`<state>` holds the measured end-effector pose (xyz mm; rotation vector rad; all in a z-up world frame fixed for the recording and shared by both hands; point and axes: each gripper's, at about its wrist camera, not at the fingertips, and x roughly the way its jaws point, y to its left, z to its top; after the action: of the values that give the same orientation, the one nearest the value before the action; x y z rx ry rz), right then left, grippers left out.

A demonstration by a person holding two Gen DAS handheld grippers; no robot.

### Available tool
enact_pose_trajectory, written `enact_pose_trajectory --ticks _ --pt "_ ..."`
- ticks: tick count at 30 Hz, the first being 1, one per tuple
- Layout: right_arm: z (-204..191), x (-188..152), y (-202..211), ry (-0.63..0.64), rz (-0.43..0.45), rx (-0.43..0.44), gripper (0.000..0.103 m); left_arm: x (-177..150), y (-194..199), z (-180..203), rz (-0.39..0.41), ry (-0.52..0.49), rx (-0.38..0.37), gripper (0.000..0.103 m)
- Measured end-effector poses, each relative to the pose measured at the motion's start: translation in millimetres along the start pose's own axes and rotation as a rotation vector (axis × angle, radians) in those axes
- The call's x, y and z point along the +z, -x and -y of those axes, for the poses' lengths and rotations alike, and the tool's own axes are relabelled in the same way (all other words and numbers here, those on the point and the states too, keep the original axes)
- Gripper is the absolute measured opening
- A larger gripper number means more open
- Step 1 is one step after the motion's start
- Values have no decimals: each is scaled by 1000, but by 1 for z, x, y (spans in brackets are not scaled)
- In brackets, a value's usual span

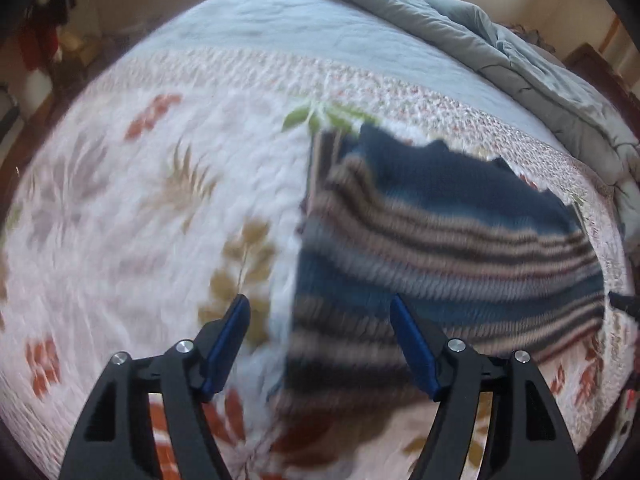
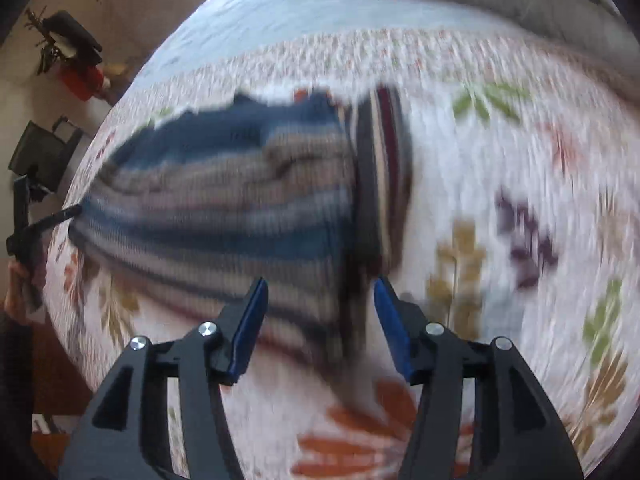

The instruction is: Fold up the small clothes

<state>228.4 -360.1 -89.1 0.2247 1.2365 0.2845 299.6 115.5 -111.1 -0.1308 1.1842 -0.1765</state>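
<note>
A small knitted garment with blue, beige and dark stripes lies flat on the floral quilt; both views are blurred. My left gripper hovers over the garment's near left edge, its blue pads wide apart and holding nothing. In the right wrist view the same garment has a folded striped band along its right side. My right gripper stands open above that near right corner, with nothing between its pads. The other gripper's black finger shows at the garment's far left.
The floral quilt covers a bed, with a pale blue band farther back. A rumpled grey duvet lies along the far right. Beyond the bed's left edge are dark and red items on the floor. A hand grips the other tool.
</note>
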Motion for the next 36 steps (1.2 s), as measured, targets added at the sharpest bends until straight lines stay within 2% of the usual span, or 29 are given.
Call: enact_pose_trajectory --ticks 3,5,6,7,9,11,12,13,14,15,17,20,22,24,26,28,29,30,31,32,33,35,36 --pt "9 -28 -6 -30 -14 62 54 -14 -3 -4 6 12 -32 71" --pt "6 -35 -10 -38 -31 132 54 -20 -4 1 2 18 -91 71" --pt "3 -36 -12 -35 -35 143 54 -23 -5 8 -1 0 -110 71" --pt "-1 -36 -15 -23 -33 120 54 -25 -6 15 0 -23 -89 71" --pt "-7 -34 -22 -4 -33 109 47 -27 -9 25 -2 -77 -41 71" --pt "-8 -32 -28 -9 -49 115 28 -27 -15 26 -16 -83 -36 70" --pt "-8 -30 -31 -12 -57 115 23 -27 -16 25 -21 -78 -39 61" --pt "-8 -30 -32 -12 -66 119 12 -27 -18 23 -25 -73 -37 54" --pt "-8 -31 -31 -11 -72 131 12 -27 -18 19 -23 -73 -27 37" --pt "-10 -31 -29 -8 -68 142 11 -27 -17 16 -23 -72 -29 27" --pt "-9 -35 -16 5 -49 163 10 -26 -13 9 -19 -50 -66 15" --pt "-3 -39 2 9 -35 174 10 -24 -5 2 2 -29 -86 13" --pt "4 -43 4 1 -52 154 9 -25 -10 1 -15 -43 -63 13" --pt "9 -48 -13 -7 -108 106 9 -27 -24 1 -44 -59 -33 15" --pt "9 -52 -29 -8 -137 88 11 -26 -26 4 -41 -64 -22 17" --pt "5 -51 -27 0 -118 92 17 -25 -19 8 -44 -60 -27 30" --pt "3 -49 -23 -6 -102 95 28 -24 -14 10 -51 -63 -21 54" --pt "2 -48 -16 -8 -85 103 39 -24 -9 12 -44 -69 -12 67" --pt "1 -47 -10 -6 -69 104 65 -24 -1 15 -25 -85 -3 71" --pt "0 -45 -2 -2 -44 91 74 -23 4 17 -19 -98 2 79" --pt "-1 -42 3 0 -27 81 73 -22 9 18 -15 -101 3 85" --pt "5 -35 10 -35 -18 106 78 -16 12 13 -10 -62 -28 88" --pt "10 -31 11 -61 -16 128 80 -13 8 7 -37 -19 -61 89"
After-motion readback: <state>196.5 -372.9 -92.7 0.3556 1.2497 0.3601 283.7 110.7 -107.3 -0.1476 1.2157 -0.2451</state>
